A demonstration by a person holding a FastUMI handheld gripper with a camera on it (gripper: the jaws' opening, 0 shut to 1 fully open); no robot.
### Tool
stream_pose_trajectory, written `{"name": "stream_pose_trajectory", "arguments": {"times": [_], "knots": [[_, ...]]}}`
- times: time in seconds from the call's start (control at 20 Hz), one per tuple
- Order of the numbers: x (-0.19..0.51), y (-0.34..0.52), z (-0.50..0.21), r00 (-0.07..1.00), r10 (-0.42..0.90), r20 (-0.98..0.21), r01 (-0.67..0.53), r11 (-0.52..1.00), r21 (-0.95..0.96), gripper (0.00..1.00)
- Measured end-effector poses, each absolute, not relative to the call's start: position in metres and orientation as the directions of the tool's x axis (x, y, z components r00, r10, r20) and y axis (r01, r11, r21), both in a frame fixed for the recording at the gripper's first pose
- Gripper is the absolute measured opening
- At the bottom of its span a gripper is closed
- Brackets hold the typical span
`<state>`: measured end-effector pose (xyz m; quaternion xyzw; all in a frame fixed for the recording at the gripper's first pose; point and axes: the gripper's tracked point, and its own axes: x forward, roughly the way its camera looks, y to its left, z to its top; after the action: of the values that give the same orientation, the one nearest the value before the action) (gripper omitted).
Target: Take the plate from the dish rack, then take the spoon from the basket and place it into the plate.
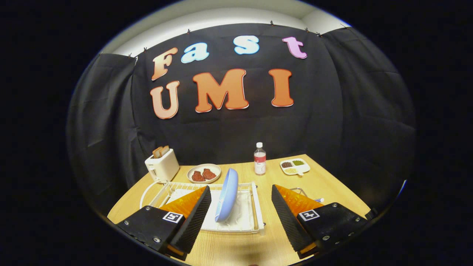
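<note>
A light blue plate point(227, 195) stands on edge in the white wire dish rack point(255, 207) on the wooden table. My gripper point(241, 195) is open, its two fingers spread wide above the rack. The plate rises between them, closer to the left finger point(196, 216), and touches neither. Behind the right finger point(286, 216) a bit of a wire basket point(299, 190) peeks out, with a pale handle tip point(320, 200) beside it that may be the spoon; the rest is hidden.
Beyond the rack stand a white toaster point(162, 165) with bread slices, a beige plate with two pieces of meat point(204, 173), a small bottle point(259, 159) and a divided dish of beans point(294, 166). A white cord point(146, 192) loops from the toaster.
</note>
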<state>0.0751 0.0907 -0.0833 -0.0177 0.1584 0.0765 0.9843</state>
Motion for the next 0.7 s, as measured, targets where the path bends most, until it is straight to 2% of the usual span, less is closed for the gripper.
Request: {"name": "stream_pose_trajectory", "arguments": {"times": [0.35,0.7], "knots": [[0.123,0.115,-0.142,0.859,0.103,-0.501,-0.164,0.983,-0.079,0.98],[0.148,0.128,-0.190,0.764,0.051,-0.644,-0.088,0.996,-0.026,0.97]]}}
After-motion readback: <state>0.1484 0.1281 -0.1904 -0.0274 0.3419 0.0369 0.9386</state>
